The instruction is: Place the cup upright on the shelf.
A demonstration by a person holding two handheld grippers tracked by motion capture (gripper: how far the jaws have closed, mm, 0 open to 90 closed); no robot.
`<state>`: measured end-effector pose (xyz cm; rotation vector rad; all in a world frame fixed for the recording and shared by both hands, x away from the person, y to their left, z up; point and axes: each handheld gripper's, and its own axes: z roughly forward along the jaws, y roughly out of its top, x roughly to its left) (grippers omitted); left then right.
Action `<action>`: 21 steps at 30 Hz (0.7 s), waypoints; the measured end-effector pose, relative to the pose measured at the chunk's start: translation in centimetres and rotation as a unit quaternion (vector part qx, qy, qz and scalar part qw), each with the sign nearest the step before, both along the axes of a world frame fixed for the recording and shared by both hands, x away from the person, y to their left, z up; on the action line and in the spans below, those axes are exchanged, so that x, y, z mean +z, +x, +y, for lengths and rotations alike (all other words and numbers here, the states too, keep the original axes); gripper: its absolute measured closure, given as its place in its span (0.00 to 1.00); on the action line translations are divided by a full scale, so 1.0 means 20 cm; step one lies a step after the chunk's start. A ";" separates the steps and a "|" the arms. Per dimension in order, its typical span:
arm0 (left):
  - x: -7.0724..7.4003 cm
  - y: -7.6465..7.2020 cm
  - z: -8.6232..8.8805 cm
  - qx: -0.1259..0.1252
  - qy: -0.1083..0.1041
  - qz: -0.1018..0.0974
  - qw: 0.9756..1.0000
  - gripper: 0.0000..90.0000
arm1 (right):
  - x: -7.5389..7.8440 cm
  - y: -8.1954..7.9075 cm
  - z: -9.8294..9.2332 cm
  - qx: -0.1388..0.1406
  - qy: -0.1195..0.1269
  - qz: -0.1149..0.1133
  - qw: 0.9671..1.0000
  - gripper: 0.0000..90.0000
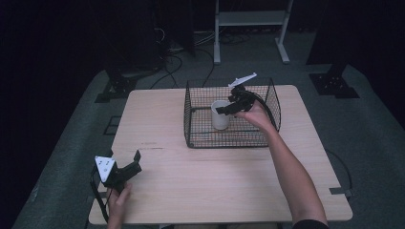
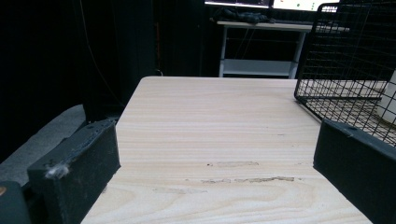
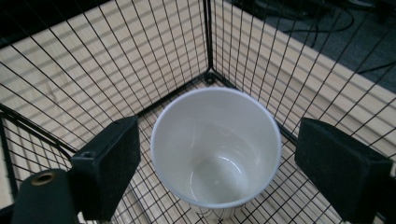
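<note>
Hovering wide open, right tool [image 1: 228, 106] straddling the white cup [image 1: 220, 114], one jaw either side and neither touching; standing upright inside the wire basket [image 1: 191, 114] on the counter [image 1: 157, 119] (near a corner). Resting low, left tool [image 1: 135, 160], gaping, gripping nothing.

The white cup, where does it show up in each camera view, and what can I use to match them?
High view: the white cup stands upright inside the wire basket, upper centre.
Left gripper view: a white sliver behind the mesh at the right edge, probably the cup.
Right gripper view: centre, between the open jaws, seen from above.
Shared landmark: the wire basket.
</note>
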<state>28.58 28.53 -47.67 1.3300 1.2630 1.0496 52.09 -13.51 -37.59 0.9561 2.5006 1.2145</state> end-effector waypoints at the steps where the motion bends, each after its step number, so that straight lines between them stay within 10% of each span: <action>1: 0.00 0.00 0.00 0.000 0.001 0.000 1.000 0.00 | 0.01 0.00 -0.01 0.001 0.007 0.001 1.000 0.15; 21: 0.00 0.00 0.01 0.003 -0.005 0.001 1.000 0.00 | 0.13 -0.21 -0.16 -0.023 0.053 -0.006 0.998 0.15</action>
